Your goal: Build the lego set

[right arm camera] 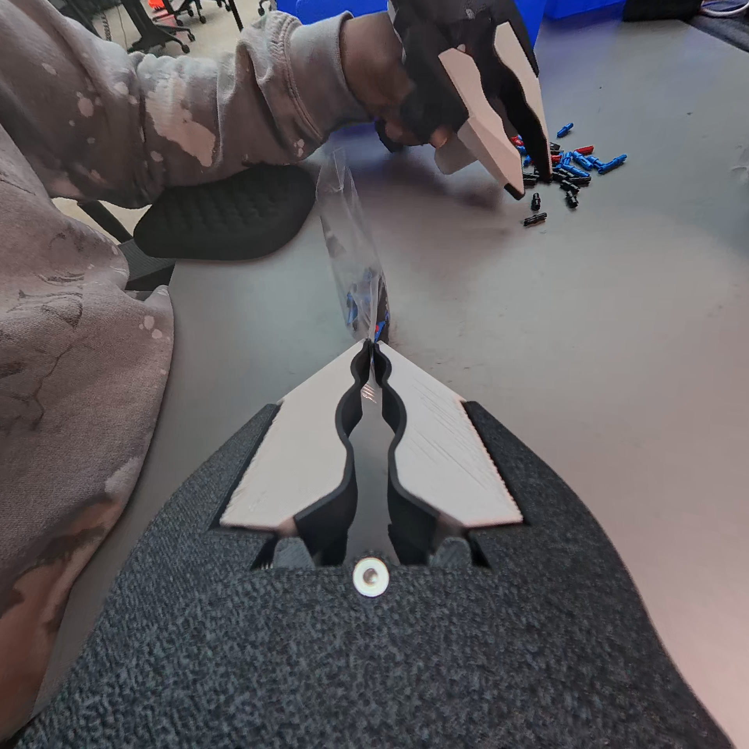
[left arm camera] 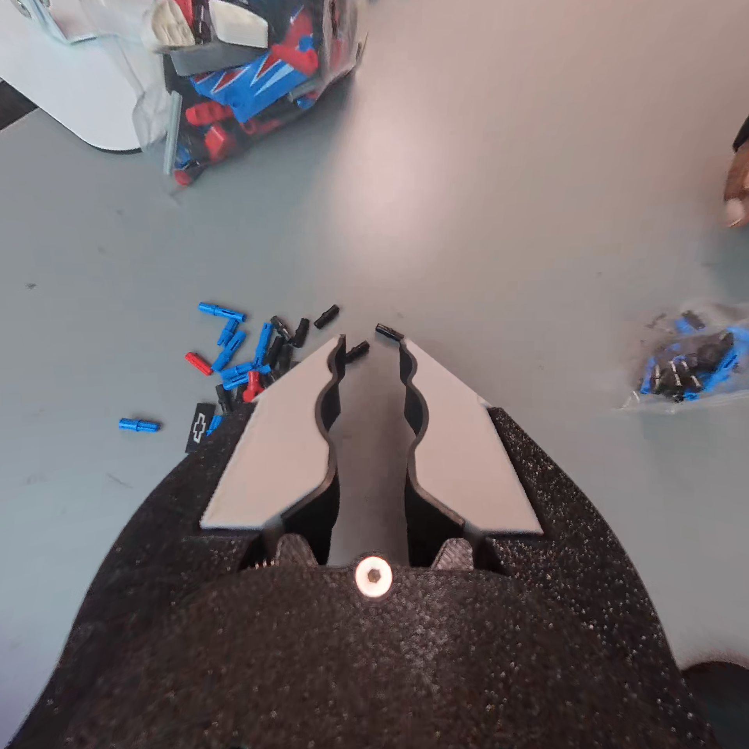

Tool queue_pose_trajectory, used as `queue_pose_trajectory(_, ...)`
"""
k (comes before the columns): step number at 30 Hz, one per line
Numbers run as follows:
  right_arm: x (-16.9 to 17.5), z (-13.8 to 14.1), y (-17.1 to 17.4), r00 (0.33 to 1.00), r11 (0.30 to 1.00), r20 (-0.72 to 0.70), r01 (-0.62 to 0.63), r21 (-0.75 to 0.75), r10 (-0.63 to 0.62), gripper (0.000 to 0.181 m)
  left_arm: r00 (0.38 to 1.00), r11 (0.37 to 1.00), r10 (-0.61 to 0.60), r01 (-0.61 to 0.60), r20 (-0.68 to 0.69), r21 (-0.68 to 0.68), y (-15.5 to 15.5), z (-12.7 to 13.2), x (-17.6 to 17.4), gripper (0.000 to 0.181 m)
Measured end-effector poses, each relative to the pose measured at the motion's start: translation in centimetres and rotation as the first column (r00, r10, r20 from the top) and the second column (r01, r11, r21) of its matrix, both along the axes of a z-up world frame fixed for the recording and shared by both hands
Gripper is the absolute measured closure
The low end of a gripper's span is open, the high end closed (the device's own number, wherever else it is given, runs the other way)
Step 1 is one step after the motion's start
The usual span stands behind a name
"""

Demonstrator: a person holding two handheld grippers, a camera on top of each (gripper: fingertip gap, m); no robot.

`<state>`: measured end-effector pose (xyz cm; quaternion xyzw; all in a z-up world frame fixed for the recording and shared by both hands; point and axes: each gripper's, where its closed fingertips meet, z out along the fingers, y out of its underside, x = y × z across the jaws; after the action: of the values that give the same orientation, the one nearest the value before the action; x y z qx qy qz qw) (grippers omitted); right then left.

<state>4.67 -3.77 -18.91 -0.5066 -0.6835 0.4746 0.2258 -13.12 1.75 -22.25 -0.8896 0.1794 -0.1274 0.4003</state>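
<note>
**Over a grey table, two grippers at work**

Above scattered pins (left arm camera: 251, 356), the left gripper (left arm camera: 371, 338) is held narrowly apart, apparently empty. A clear parts bag (right arm camera: 356, 259) is pinched by the right gripper (right arm camera: 372, 344).

Two close wrist views, shared pin pile (left arm camera: 251, 356)

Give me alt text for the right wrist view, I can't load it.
The right gripper is shut on the edge of a clear bag of small pins, over a grey table. Farther off, the left gripper, held in a hand, points open into a loose pile of pins.
</note>
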Motion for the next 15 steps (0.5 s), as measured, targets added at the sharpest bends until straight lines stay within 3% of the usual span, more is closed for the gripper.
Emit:
queue_pose_trajectory(1,0.0,0.0,0.0,1.000,1.000,0.001,-0.001,-0.002,0.001,0.180,1.000,1.000,0.006,-0.006,-0.014,-0.008,0.2,-0.4,-0.3,0.157)
queue_pose_trajectory(12,0.0,-0.2,-0.1,1.000,1.000,0.007,-0.007,-0.008,0.007,0.180,0.995,0.997,-0.037,0.031,-0.087,-0.068,-0.1,-1.6,-0.6,0.177)
queue_pose_trajectory(15,0.0,-0.2,0.0,1.000,1.000,0.007,-0.004,-0.007,0.004,0.180,0.994,0.996,-0.095,0.095,0.056,0.006,-0.7,1.4,1.7,0.177)
